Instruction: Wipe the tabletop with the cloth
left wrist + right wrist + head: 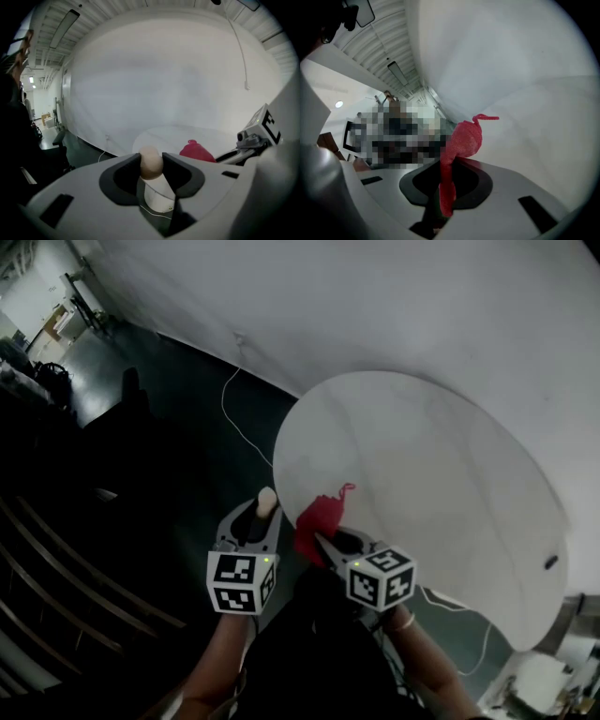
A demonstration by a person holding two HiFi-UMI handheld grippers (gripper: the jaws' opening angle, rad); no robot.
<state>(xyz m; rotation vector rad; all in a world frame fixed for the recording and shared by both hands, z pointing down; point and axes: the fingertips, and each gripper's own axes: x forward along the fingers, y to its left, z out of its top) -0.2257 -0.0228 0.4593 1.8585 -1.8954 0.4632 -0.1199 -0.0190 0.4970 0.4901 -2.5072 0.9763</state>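
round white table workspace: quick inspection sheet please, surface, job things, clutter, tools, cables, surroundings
surface: round white tabletop, mostly bare
job's things: bunched red cloth, at the near table edge
clutter: small dark object near the right rim
grippers: right tool shut on the cloth; left tool shut on a white object with rounded beige top, off the table
cables: thin white cable on the floor; another near the table's right side
surroundings: dark floor, white wall

Head camera stares steeply down from the near edge of the counter [422, 446]. Left tongs [263, 512] and right tongs [317, 540] cameras ride low there, facing across it; all catch the cloth [319, 517].
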